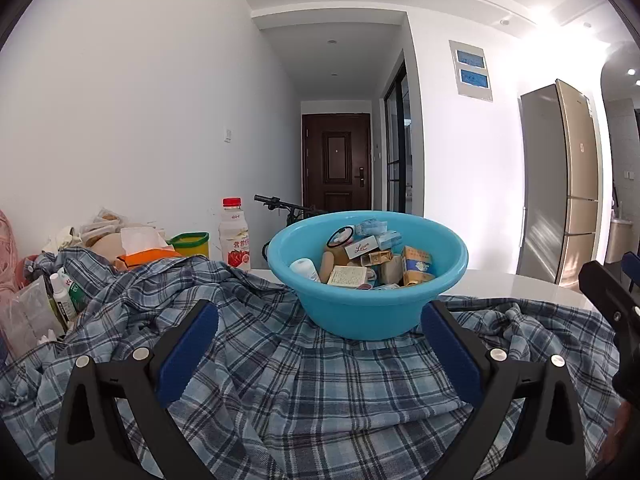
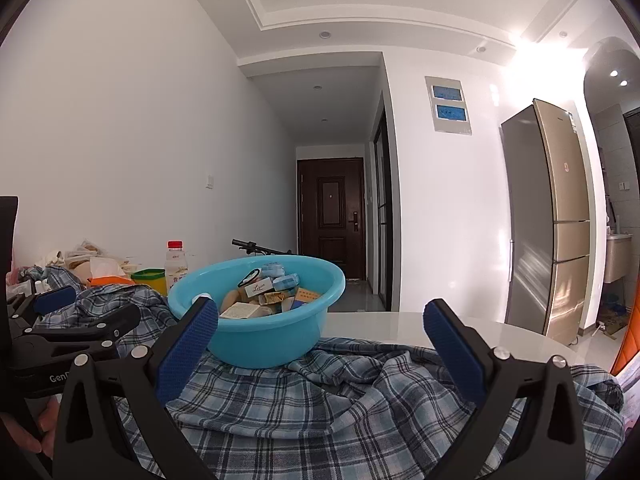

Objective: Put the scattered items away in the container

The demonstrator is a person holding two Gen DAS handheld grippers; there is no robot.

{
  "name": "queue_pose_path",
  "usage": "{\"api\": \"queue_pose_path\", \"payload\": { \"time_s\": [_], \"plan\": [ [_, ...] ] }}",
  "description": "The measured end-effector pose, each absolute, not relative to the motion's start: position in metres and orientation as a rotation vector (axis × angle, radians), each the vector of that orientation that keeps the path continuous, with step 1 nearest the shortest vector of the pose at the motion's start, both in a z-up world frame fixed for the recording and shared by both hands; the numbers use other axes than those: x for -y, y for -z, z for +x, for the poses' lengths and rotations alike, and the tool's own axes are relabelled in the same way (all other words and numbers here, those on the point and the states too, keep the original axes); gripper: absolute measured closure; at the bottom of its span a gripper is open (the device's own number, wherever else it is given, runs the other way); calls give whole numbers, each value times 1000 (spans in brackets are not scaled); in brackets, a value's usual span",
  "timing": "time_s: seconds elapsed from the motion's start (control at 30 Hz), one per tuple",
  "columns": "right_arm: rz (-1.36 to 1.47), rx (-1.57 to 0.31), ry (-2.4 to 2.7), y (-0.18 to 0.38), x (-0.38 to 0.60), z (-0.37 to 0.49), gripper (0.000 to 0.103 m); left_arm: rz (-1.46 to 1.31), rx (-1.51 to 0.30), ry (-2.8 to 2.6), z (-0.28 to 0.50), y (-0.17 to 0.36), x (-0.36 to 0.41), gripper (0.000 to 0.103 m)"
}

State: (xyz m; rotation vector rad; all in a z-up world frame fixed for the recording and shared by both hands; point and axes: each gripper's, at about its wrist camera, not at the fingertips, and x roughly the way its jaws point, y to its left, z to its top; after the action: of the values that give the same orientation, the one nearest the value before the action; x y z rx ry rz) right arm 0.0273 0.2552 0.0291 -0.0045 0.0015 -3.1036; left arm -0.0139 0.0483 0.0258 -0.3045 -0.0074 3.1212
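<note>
On the table at about 9 o'clock from your left gripper [image 1: 316,344], you have a messy pile: a small white bottle with a green label [image 1: 64,296], an orange tissue pack [image 1: 146,254], a yellow tub with a green rim [image 1: 191,243] and a milk drink bottle with a red cap [image 1: 235,236]. These sit well apart from the bowl, at the far edge of the blue plaid cloth [image 1: 320,392].

Straight ahead at 12 o'clock is the blue plastic basin [image 1: 360,304]. It sits on the cloth and already holds many small boxes, a black hair tie and a white tube. So it looks like most of the tidying is done.

Your left gripper has its two blue pads spread wide, with nothing between them. It hangs over bare cloth, near the basin.

At 3 o'clock is your right gripper [image 2: 320,348]. Its pads are spread wide too, and it holds nothing. From it, the basin is at about 11 o'clock.

No loose thing lies between your grippers. I think the next move is to turn the left gripper toward 9 o'clock, pick one small thing such as the white bottle, and bring it to the basin.
</note>
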Motion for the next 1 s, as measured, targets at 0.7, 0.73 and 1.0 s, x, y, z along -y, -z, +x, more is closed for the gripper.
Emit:
{"api": "queue_pose_path", "payload": {
  "time_s": [0.7, 0.73, 1.0],
  "plan": [
    [158, -94, 3070, -17, -240, 4, 1, -400, 40, -3193, -25, -3, -47, 0],
    [185, -94, 3068, -16, -240, 1, 1, -415, 30, -3191, -27, -1, -48, 0],
    [455, 26, 3020, -3, -254, -29, 1, -473, -7, -3122, -33, 3, -55, 0]
  ]
}}
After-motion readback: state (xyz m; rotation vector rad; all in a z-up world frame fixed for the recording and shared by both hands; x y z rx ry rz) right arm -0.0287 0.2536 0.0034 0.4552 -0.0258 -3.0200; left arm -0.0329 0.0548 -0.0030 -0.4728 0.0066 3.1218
